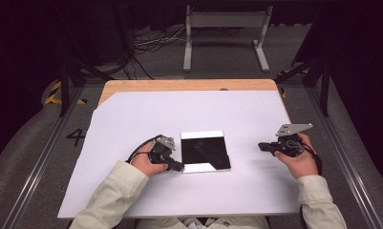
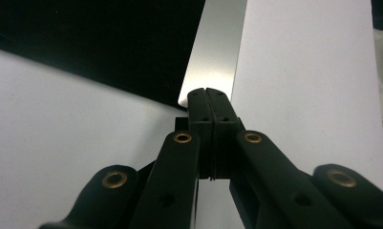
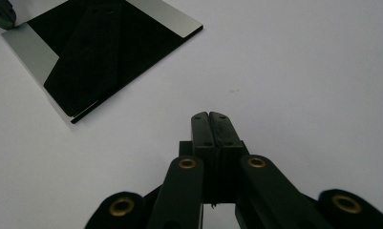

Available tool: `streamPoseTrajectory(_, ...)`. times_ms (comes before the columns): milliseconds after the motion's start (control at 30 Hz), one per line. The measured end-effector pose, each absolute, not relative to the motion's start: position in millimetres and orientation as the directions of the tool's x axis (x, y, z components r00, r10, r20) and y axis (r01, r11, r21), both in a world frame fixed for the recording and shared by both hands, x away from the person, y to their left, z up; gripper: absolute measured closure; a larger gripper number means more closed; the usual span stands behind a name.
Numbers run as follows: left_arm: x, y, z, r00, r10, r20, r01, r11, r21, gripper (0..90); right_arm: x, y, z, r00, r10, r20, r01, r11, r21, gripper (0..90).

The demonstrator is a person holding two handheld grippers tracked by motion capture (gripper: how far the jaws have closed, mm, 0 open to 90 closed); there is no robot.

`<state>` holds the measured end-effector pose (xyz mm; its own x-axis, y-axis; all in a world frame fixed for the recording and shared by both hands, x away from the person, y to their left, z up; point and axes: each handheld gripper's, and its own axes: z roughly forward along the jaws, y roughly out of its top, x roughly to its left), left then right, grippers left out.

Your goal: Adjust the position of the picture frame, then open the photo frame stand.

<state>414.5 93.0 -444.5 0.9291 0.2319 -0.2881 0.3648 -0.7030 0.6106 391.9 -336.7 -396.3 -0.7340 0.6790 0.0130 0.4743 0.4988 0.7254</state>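
table point(image 1: 132, 87): wooden top, its bare wood showing as a strip along the far edge and at the far left corner.

sheet point(image 1: 146, 114): large white sheet covering nearly all of the table, far left corner cut at a slant; in both gripper views it forms the pale ground under the jaws.

panel point(image 1: 204, 152): flat square lying on the sheet near the middle, between the two grippers; glossy black face with silvery bands along the far edge and the near left corner. in the right gripper view the panel point(image 3: 108, 52) lies at upper left, well apart from the jaws, its black face mirroring a dark shape.

sleeves: pale sleeves enter from the bottom of the high view, one on each forearm.

left gripper point(image 1: 178, 166): held in the left hand just left of the panel, tip at the panel's near left corner. in the left gripper view the left gripper point(image 2: 208, 91) has its jaws pressed together with nothing between them, and the tip lies over the corner of the silvery band; whether it touches cannot be told.

right gripper point(image 1: 261, 146): held in the right hand, right of the panel and apart from it, pointing toward it, grey plate on top. in the right gripper view the right gripper point(image 3: 209, 116) shows its jaws fully closed and empty above bare sheet.
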Motion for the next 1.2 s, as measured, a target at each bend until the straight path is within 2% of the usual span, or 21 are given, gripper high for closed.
streamPoseTrajectory(167, 413.8, 94.0, -442.7, 0.931, 0.243, -0.273, 0.363, -0.699, 0.616, 89.9, 390.9, -336.0, -394.5, -0.736, 0.677, 0.008, 0.469, 0.501, 0.727, 89.7)
streamPoseTrajectory(233, 413.8, 97.2, -438.5, 0.930, 0.253, -0.265, 0.366, -0.692, 0.623, 84.2, 390.0, -335.2, -392.8, -0.738, 0.675, 0.006, 0.466, 0.502, 0.729, 88.9)
streamPoseTrajectory(400, 415.4, 112.8, -425.9, 0.926, 0.295, -0.234, 0.375, -0.662, 0.649, 77.9, 387.4, -331.5, -387.5, -0.744, 0.668, -0.004, 0.447, 0.502, 0.740, 85.2)
streamPoseTrajectory(733, 418.5, 143.9, -409.5, 0.887, 0.388, -0.249, 0.434, -0.521, 0.735, 75.2, 384.0, -326.0, -377.7, -0.740, 0.673, -0.007, 0.415, 0.464, 0.783, 82.5)
streamPoseTrajectory(767, 418.5, 143.9, -409.5, 0.887, 0.388, -0.249, 0.434, -0.521, 0.735, 73.7, 383.7, -325.6, -377.3, -0.738, 0.675, -0.007, 0.413, 0.461, 0.785, 82.4)
streamPoseTrajectory(800, 419.7, 149.5, -408.9, 0.873, 0.427, -0.235, 0.442, -0.490, 0.751, 70.3, 383.6, -325.4, -376.8, -0.738, 0.675, -0.004, 0.414, 0.457, 0.787, 82.4)
streamPoseTrajectory(833, 419.7, 149.5, -408.9, 0.873, 0.427, -0.235, 0.442, -0.490, 0.751, 68.0, 383.6, -325.4, -376.8, -0.738, 0.675, -0.004, 0.414, 0.457, 0.787, 82.4)
streamPoseTrajectory(1000, 421.3, 161.3, -407.9, 0.840, 0.491, -0.231, 0.465, -0.433, 0.772, 68.8, 383.2, -324.8, -375.2, -0.730, 0.683, 0.018, 0.418, 0.426, 0.802, 82.9)
streamPoseTrajectory(1100, 421.4, 167.4, -407.4, 0.825, 0.522, -0.217, 0.463, -0.403, 0.790, 64.8, 382.3, -322.1, -374.1, -0.734, 0.679, 0.028, 0.415, 0.416, 0.809, 82.5)
streamPoseTrajectory(1200, 419.8, 174.0, -408.0, 0.812, 0.541, -0.220, 0.472, -0.387, 0.792, 64.5, 380.9, -318.2, -372.7, -0.745, 0.666, 0.041, 0.409, 0.407, 0.817, 82.3)
